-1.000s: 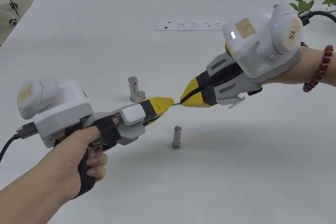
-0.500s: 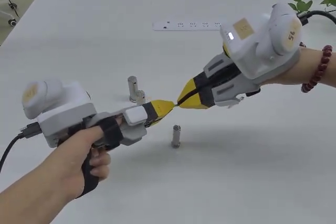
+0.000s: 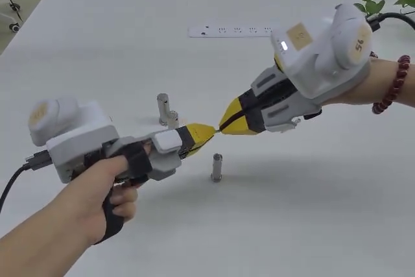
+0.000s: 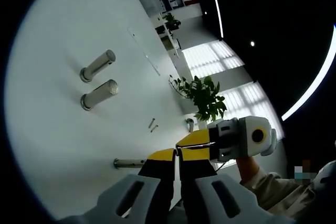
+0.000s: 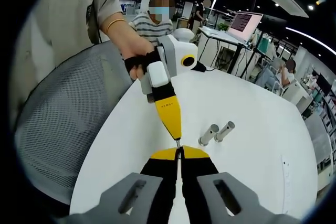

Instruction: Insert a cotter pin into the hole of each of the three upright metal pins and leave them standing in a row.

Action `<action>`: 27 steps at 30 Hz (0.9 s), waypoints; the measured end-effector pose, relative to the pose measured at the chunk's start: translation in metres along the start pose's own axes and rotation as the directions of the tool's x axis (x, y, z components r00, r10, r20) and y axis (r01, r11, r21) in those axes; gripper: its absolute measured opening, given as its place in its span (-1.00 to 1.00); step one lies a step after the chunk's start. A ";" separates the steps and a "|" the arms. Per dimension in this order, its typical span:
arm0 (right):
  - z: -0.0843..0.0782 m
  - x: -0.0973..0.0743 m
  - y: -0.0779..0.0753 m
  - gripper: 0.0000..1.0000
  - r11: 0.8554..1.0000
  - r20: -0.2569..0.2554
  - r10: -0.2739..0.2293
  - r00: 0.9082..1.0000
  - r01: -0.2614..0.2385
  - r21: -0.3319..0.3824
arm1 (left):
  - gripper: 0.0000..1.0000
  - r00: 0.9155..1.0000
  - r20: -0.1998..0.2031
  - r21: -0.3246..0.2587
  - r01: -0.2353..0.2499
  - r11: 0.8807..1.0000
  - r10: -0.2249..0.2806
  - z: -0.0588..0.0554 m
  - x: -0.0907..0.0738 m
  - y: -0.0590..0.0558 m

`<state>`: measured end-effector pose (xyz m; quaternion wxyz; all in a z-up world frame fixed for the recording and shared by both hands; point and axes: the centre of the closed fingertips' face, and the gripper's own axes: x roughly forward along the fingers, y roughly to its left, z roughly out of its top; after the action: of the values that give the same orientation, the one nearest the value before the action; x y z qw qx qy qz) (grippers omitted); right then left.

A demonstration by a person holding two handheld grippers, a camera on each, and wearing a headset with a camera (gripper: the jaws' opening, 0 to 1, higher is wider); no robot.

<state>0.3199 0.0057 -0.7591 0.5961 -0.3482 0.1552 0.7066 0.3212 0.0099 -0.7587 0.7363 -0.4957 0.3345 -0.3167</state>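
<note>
Handover of cotter pin in mid-air, both tongs drawn narrow on it.
I hold the left gripper and the right gripper nose to nose above the white table. As far as I can see, each pair of jaws is pinched nearly closed on one end of the thin wire. I judge this is a regrip, lifted off the surface so I can turn the wire to line up with a hole. In the head view the lone metal pin stands upright at 6 o'clock from the meeting tips, near but apart. The two other metal pins stand close together at 10 o'clock. Whether any hole is already filled, I cannot tell.
</note>
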 end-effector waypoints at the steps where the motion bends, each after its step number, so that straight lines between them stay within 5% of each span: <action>1: 0.000 0.000 0.000 -0.96 1.000 -0.001 0.000 1.000 0.000 -0.002 | -1.00 1.000 0.001 -0.002 -0.001 1.000 0.001 0.000 0.000 0.000; 8: 0.003 0.001 0.002 -0.94 1.000 0.003 -0.006 1.000 0.006 -0.003 | -1.00 1.000 -0.001 -0.049 -0.006 0.999 0.005 0.001 -0.002 0.001; 16: 0.004 0.002 0.000 -0.91 1.000 0.013 -0.018 1.000 0.018 0.004 | -1.00 1.000 0.009 -0.034 -0.013 0.999 0.013 0.003 -0.003 0.002; 27: 0.001 0.000 0.001 -0.90 0.999 0.013 -0.016 1.000 0.015 0.046 | -1.00 0.999 -0.010 0.156 -0.040 0.987 0.042 0.000 -0.009 0.004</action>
<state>0.3187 0.0066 -0.7586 0.6103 -0.3311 0.1647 0.7006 0.3166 0.0181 -0.7615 0.7768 -0.4275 0.3237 -0.3302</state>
